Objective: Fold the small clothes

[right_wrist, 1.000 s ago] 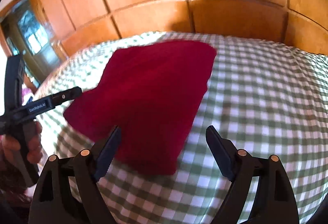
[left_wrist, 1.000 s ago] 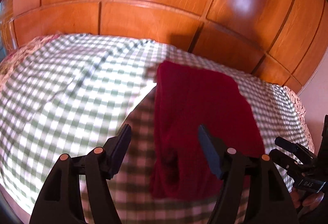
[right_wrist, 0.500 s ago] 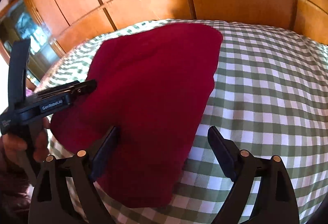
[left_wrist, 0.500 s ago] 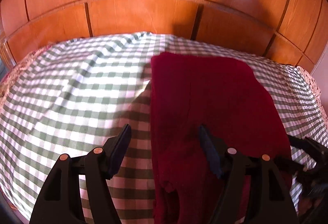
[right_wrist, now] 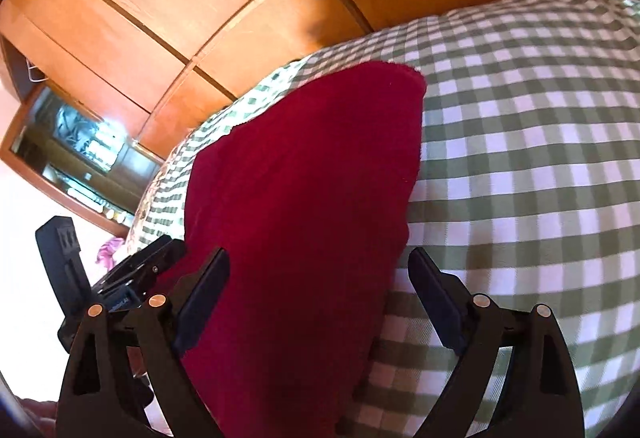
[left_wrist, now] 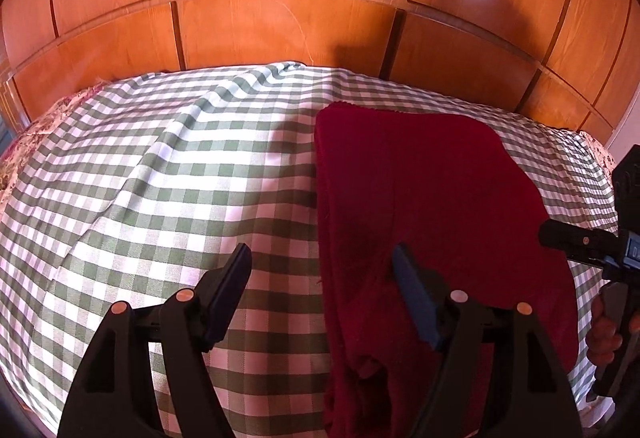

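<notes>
A: 2 fingers of the left gripper (left_wrist: 322,280) stand wide apart in the left wrist view, holding nothing; the red cloth (left_wrist: 432,205) lies flat on the checked sheet (left_wrist: 180,177), farther right than 1 second ago.

B: And the right wrist view?

A: The right gripper (right_wrist: 318,286) is also spread, empty, now closer over the cloth (right_wrist: 312,197), whose right edge lies between its fingers.

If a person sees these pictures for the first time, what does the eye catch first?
First, the dark red cloth, lying flat on the green checked sheet. Behind the bed stands a shiny orange wood panel wall. Both grippers are open above the cloth's near end: the left gripper over its left edge, the right gripper over its right edge.
</notes>
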Demonstrator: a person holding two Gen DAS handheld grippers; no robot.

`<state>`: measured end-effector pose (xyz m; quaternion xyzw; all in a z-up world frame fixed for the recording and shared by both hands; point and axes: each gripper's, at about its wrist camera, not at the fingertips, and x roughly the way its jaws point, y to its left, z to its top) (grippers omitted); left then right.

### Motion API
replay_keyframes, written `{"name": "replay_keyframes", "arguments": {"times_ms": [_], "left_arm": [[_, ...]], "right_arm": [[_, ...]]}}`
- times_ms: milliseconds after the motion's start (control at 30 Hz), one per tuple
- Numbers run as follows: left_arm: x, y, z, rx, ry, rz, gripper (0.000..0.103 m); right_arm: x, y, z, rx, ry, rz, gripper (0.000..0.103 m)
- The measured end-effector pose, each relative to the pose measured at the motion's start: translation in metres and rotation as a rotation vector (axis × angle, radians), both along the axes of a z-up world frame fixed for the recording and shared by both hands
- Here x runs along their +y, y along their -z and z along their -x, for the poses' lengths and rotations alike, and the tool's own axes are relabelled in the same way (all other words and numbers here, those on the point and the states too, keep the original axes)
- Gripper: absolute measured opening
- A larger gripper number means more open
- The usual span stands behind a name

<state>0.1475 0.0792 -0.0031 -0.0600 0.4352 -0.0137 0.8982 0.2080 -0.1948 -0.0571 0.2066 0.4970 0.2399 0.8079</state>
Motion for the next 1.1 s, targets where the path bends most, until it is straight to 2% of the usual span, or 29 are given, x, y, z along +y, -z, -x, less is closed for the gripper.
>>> {"name": "replay_keyframes", "arguments": {"times_ms": [200,267,433,500,533,633,667,700,800,967,1100], "left_arm": [[0.006,0.010,-0.004,0.013,0.040,0.035,0.074],[0.010,0.015,-0.007,0.024,0.057,0.068,0.074],[0.032,0.032,-0.015,0.057,0.074,0.241,0.074],[0.035,0.037,-0.017,0.060,0.100,0.305,0.068],[0.036,0.040,-0.017,0.060,0.118,0.339,0.058],[0.038,0.044,-0.017,0.053,0.169,0.439,0.034],[0.037,0.044,-0.017,0.050,0.174,0.450,0.032],[0.035,0.044,-0.016,0.047,0.180,0.459,0.031],[0.031,0.039,-0.011,0.030,0.184,0.475,0.025],[-0.001,0.018,-0.007,0.005,0.262,0.494,0.023],[-0.064,-0.005,-0.021,-0.012,0.399,0.487,0.023]], "right_arm": [[0.010,0.017,-0.006,0.048,-0.045,-0.050,0.089],[0.014,0.021,-0.008,0.059,-0.054,-0.070,0.089],[0.020,0.029,-0.011,0.074,-0.083,-0.113,0.088],[0.024,0.032,-0.014,0.074,-0.096,-0.123,0.087],[0.026,0.033,-0.016,0.072,-0.097,-0.121,0.086],[0.034,0.033,-0.019,0.054,-0.098,-0.098,0.073],[0.035,0.032,-0.017,0.051,-0.097,-0.097,0.065],[0.037,0.029,-0.013,0.043,-0.097,-0.096,0.059],[0.041,0.013,-0.001,-0.009,-0.099,-0.072,0.049],[0.035,-0.025,0.028,-0.115,-0.090,-0.028,0.046],[0.001,-0.054,0.048,-0.187,-0.027,0.000,0.045]]}}
